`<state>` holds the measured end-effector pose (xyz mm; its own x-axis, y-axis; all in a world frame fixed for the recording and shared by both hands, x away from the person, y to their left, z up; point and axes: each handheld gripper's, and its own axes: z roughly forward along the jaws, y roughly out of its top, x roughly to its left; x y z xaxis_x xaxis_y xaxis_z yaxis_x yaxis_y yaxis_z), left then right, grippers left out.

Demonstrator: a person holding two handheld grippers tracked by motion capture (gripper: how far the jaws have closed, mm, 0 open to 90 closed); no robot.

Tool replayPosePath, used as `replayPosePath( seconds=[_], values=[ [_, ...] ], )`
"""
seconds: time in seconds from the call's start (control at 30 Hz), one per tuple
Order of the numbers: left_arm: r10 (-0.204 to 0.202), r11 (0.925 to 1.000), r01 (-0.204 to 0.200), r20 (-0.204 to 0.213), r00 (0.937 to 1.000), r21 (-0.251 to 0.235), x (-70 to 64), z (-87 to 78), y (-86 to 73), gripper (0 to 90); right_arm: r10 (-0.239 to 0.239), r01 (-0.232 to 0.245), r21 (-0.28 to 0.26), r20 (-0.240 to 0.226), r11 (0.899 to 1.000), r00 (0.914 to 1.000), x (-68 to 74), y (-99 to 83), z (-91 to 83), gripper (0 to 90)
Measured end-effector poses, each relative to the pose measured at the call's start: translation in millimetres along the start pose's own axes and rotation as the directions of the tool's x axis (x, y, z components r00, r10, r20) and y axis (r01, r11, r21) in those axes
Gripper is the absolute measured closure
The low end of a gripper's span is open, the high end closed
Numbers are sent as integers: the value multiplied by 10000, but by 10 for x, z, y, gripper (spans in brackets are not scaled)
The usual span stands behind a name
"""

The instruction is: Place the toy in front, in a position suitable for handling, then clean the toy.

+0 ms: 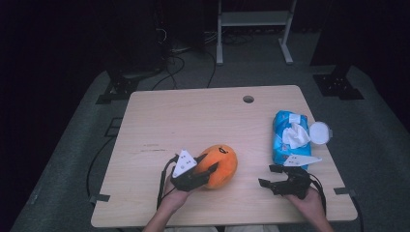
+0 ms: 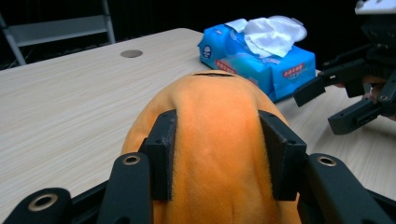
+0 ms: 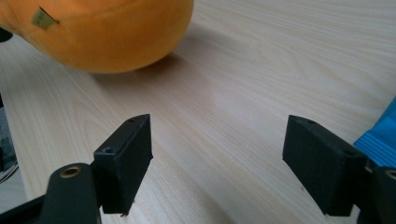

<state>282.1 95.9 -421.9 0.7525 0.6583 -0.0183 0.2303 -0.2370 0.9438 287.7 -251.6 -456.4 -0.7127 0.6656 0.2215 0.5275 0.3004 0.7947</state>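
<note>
while the left hand-held gripper [image 1: 205,169] clamps the orange plush toy [image 1: 220,166] on the surface [image 1: 193,116], the right hand-held gripper [image 1: 270,176] hangs open right of the toy, near the tissue pack [image 1: 289,135]

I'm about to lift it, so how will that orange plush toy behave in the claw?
Probably soft: the left claw already dents the orange plush toy. It looks light for its bulk. Its rounded shape might roll on the table if released.
</note>
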Motion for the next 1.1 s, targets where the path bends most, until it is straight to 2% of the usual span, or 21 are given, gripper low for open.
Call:
replayPosePath(
  seconds=[0.23,0.27,0.3,0.37,0.53,0.57,0.67,0.97,1.07,1.1],
  values=[
    [-22,9996,16,217,9998,265,-34,91,-77,522,66,-66,-78,5,9999,10000,-26,1,-16,229],
    [-89,9990,70,427,9991,437,-31,131,-121,511,72,-72,-90,3,9999,10000,-26,2,-16,229],
    [-89,9990,70,427,9991,437,-31,131,-121,498,72,-72,-90,3,9999,10000,-26,2,-16,229],
    [-102,9992,84,475,9988,386,-29,150,-137,445,81,-81,-52,1,10000,10000,-20,-1,-14,229],
    [-169,9998,165,340,9993,123,-23,145,-139,245,63,-63,-123,60,9999,10000,-18,-1,-29,229],
    [-206,9998,209,381,9991,-50,-30,126,-136,210,96,-95,-163,75,9998,9999,-23,2,-40,229],
    [30,10000,-27,417,9991,-78,-51,78,-129,168,189,-183,-305,176,9994,9997,-48,7,-66,229],
    [215,9998,-215,364,9991,-9,-36,3,-144,135,221,-212,-463,191,9987,9996,-48,24,-91,229],
    [-68,10000,70,307,9995,-65,25,-7,-132,135,106,-92,-581,243,9983,9996,-39,30,-133,229],
    [-50,9999,52,234,9997,-111,25,-14,-129,135,137,-122,-638,236,9979,9996,-44,29,-146,229]
  ],
)
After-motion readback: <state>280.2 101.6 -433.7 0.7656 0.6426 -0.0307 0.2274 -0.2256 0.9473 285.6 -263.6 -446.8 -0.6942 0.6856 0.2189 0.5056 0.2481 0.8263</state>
